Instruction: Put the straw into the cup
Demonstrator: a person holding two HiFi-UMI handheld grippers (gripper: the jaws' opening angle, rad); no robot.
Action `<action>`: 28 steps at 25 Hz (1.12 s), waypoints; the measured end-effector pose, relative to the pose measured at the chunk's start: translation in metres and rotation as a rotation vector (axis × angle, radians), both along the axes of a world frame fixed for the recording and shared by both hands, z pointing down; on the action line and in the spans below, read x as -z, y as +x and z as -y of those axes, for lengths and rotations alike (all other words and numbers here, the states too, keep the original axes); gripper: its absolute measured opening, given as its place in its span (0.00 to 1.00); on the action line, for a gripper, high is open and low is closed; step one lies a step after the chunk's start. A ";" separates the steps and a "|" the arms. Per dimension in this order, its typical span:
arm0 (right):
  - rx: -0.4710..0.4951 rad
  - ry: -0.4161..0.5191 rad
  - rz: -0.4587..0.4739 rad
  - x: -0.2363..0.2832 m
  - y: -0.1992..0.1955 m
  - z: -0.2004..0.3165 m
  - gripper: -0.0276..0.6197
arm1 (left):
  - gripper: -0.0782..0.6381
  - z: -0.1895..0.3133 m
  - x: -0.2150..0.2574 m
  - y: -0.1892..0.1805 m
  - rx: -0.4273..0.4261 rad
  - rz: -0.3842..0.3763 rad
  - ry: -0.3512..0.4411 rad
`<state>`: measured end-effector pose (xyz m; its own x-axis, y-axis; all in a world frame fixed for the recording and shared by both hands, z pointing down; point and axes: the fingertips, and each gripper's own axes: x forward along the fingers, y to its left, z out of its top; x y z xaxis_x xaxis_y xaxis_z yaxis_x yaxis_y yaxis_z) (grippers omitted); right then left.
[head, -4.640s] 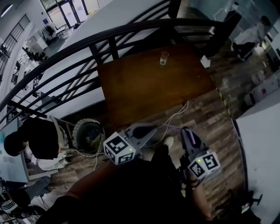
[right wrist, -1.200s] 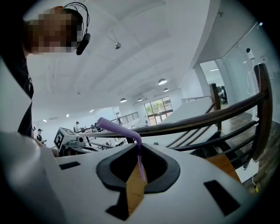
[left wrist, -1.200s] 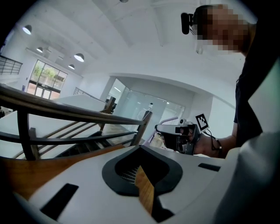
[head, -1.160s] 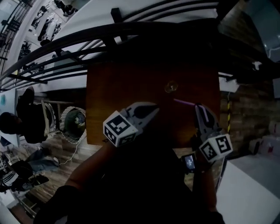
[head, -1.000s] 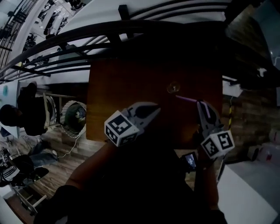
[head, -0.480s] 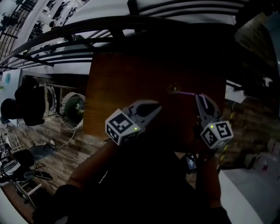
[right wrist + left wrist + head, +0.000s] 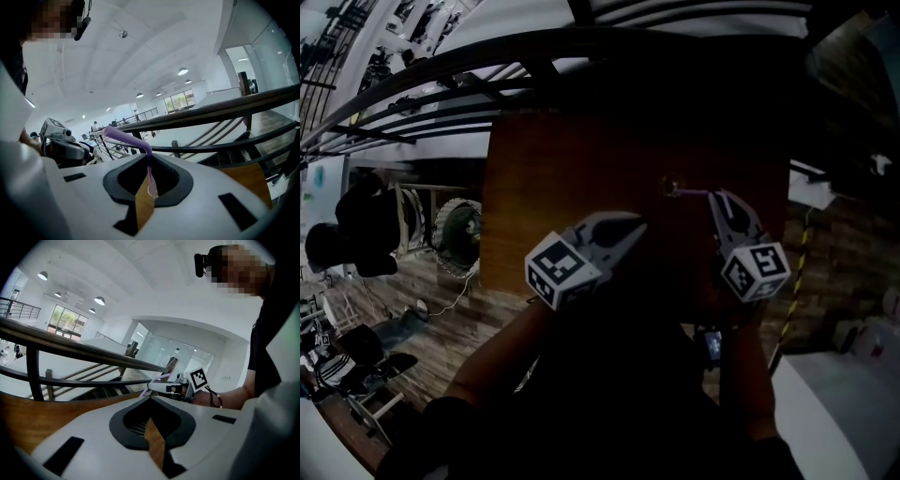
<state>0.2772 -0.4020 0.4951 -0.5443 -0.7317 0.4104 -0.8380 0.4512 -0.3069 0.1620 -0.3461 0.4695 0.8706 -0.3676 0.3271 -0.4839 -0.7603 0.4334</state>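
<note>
A small clear cup [image 7: 671,186] stands on the dark wooden table [image 7: 562,178], toward its far right part. A purple bendy straw [image 7: 696,193] runs from my right gripper [image 7: 719,198] to the cup's rim; I cannot tell whether its end is inside. In the right gripper view the straw [image 7: 125,137] is pinched between the shut jaws of the right gripper [image 7: 149,158] and bends off to the left. My left gripper [image 7: 635,226] hovers over the table's near part, left of the cup, shut with nothing in it [image 7: 150,397].
A black railing [image 7: 441,80] curves just beyond the table's far edge. A round wicker basket [image 7: 457,234] sits on the floor left of the table, with a person in dark clothes [image 7: 352,239] beside it. A white object [image 7: 811,192] lies right of the table.
The view has closed in on the table since the earliest frame. Over the last second my right gripper carried the straw left until its free end reached the cup. The left gripper barely moved.
</note>
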 end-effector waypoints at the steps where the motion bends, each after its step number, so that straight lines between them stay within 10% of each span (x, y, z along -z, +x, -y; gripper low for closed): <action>1: -0.001 -0.008 -0.002 -0.004 0.000 0.001 0.10 | 0.12 0.001 -0.001 0.001 -0.002 0.002 0.000; 28: 0.013 -0.142 -0.027 -0.090 -0.021 0.013 0.10 | 0.12 0.020 -0.032 0.003 -0.002 0.036 -0.042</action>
